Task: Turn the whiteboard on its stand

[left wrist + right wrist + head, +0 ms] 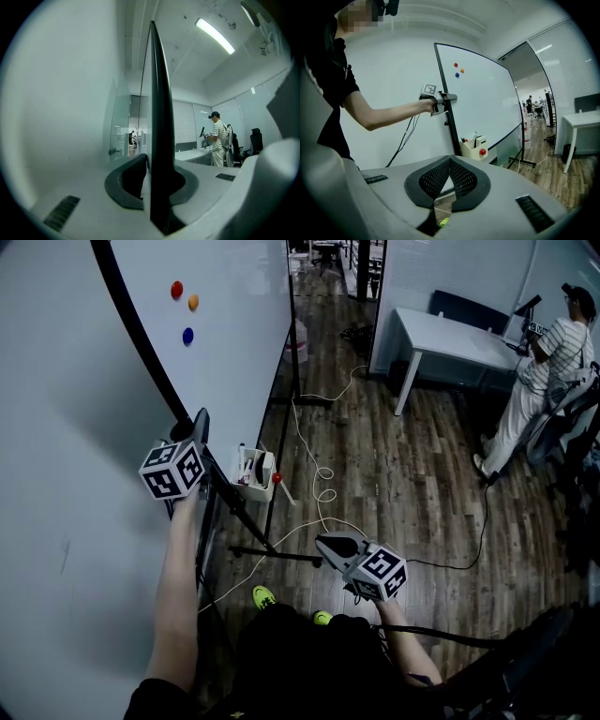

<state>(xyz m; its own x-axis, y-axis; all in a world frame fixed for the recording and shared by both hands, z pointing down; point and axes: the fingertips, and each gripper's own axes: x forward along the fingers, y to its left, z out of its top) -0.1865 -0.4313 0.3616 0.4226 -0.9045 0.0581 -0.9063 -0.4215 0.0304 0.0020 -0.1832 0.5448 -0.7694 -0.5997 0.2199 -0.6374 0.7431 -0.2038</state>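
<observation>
The whiteboard (230, 296) stands on a black wheeled stand (278, 554), its black frame edge (141, 338) running down towards me. My left gripper (199, 421) is shut on that frame edge at the board's side. In the left gripper view the dark frame edge (157, 131) passes straight between the jaws of the left gripper (154, 176). My right gripper (324, 542) hangs low over the floor, away from the board, shut with nothing in it. The right gripper view shows the right gripper (450, 161) with pads touching, the whiteboard (485, 98) and the left gripper (446, 98) clamped on its edge.
Red, orange and blue magnets (187, 335) stick to the board. A white tray (255, 474) with markers hangs at its lower edge. A white cable (323, 493) snakes over the wood floor. A white table (450, 334) and a person (544, 371) are at the far right.
</observation>
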